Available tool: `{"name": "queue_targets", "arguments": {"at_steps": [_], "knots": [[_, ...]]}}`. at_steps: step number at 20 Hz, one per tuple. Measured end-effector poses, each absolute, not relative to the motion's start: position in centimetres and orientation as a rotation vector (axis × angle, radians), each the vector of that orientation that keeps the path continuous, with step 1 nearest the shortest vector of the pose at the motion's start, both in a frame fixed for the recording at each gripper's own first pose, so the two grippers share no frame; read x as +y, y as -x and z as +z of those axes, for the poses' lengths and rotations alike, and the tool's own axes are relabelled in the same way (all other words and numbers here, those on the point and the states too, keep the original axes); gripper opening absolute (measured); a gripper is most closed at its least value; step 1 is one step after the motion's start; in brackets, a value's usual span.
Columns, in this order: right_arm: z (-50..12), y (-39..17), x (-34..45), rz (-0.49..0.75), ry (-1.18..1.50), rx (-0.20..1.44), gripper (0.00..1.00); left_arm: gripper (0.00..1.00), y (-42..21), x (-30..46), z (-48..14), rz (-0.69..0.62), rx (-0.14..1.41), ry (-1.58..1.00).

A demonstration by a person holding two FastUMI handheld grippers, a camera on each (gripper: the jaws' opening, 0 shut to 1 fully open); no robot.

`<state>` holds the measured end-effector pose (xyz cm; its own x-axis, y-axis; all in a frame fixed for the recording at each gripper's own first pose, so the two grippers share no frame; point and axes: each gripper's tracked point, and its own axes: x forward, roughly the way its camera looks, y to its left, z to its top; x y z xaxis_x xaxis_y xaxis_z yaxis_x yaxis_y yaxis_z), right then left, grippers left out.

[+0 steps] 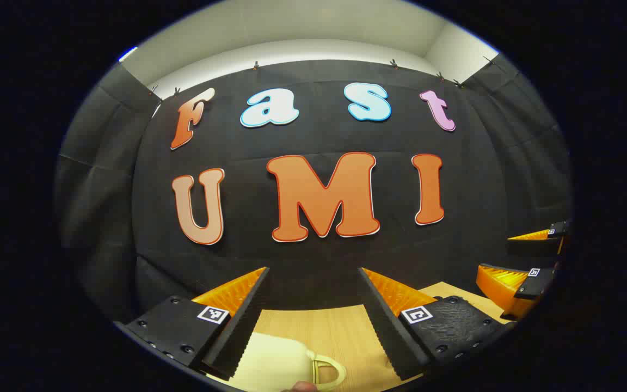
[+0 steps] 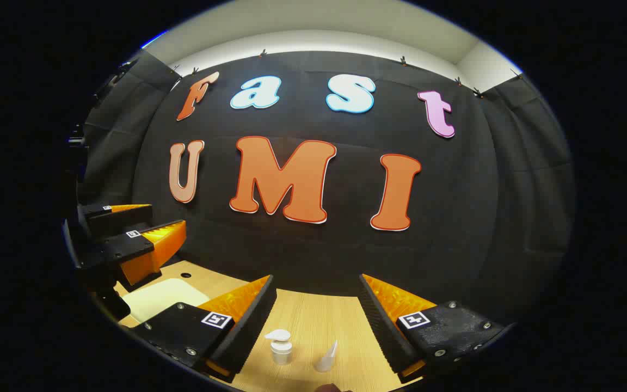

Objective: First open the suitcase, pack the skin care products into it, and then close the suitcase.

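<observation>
In the left gripper view my left gripper (image 1: 313,277) stands open above a cream suitcase (image 1: 270,362) whose looped handle (image 1: 327,373) points right on the wooden table (image 1: 340,332). The suitcase lid looks closed. My right gripper (image 1: 515,261) hangs open at the far right of that view. In the right gripper view my right gripper (image 2: 316,286) is open over a white pump bottle (image 2: 281,345) and a white pointed tube (image 2: 327,356), both standing on the table (image 2: 313,316). The left gripper (image 2: 145,223) hovers open at the left above the suitcase (image 2: 161,296).
The black cloth wall stands close behind the table's far edge. A small hole or grommet (image 2: 185,275) shows in the tabletop beyond the suitcase. Bare wood lies between the suitcase and the two bottles.
</observation>
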<state>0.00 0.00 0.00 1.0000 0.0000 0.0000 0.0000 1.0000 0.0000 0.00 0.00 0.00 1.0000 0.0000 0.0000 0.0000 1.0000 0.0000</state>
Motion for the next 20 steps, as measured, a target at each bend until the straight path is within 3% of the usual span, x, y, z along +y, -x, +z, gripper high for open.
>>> {"name": "queue_targets", "arguments": {"at_steps": [20], "knots": [[-2.0,-1.6,-3.0,-0.077,-0.003,0.017,0.96,1.0,-2.3,-1.9,-5.9,-0.056,0.092,-0.191]]}}
